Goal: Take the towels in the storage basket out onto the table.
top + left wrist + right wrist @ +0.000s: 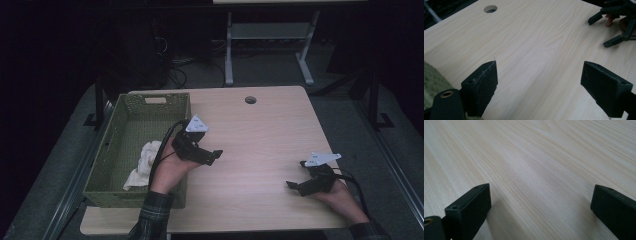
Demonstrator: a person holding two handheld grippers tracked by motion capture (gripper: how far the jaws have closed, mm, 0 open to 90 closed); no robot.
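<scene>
The surroundings of the table are recorded as very dark in the high view; little can be made out beyond a frame with pale legs at upper centre and some cables on the floor. The near edge of the table is partly cut off at the bottom of the frame, as are both sleeves.

A green basket is seen at the left edge of the table, left of centre in the frame. A white cloth lies crumpled inside it, toward its right wall; the part of the cloth behind the left forearm is hidden.

The left gripper is held just right of the basket's right wall, near the cloth but apart from it. In the left gripper view its jaws are seen spread wide, with nothing but bare wood between them; a blurred green patch at the lower left edge is taken to be the basket.

The right gripper is noted at lower right of the high view, well apart from the basket. Its jaws are spread wide over bare wood in the right gripper view.

A round hole is noted near the far edge. Between the two grippers the tabletop is unoccupied.
</scene>
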